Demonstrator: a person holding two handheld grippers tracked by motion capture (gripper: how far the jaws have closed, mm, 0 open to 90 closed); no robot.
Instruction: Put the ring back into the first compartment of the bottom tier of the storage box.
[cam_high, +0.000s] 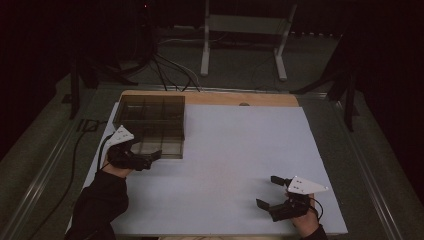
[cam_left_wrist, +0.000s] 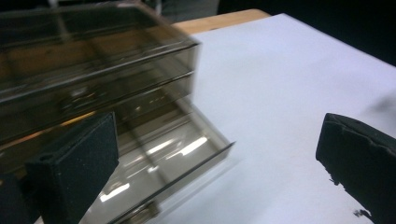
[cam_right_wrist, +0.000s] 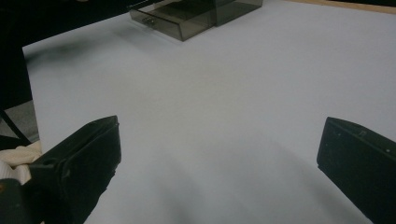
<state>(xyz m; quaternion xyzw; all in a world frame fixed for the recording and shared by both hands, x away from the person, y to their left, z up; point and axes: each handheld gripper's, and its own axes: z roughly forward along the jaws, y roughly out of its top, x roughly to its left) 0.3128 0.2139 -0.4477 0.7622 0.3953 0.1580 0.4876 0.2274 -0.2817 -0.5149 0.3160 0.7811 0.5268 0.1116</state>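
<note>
A smoky see-through drawer box (cam_high: 152, 112) stands at the back left of the white sheet (cam_high: 235, 150). Its lower drawer (cam_high: 162, 146) is pulled out toward the front; the drawer (cam_left_wrist: 177, 154) looks empty in the left gripper view. My left gripper (cam_high: 152, 157) hovers just in front of the drawer's left end, jaws wide apart with nothing between them (cam_left_wrist: 219, 158). My right gripper (cam_high: 267, 192) rests near the front right of the sheet, open and empty (cam_right_wrist: 219, 154), far from the drawer (cam_right_wrist: 173, 21).
The sheet covers a wooden table (cam_high: 260, 99) whose bare edge shows at the back. Behind it stand a white metal frame (cam_high: 242, 30) and cables (cam_high: 170, 72) on the dark floor. A cable (cam_high: 75, 150) runs along the table's left side.
</note>
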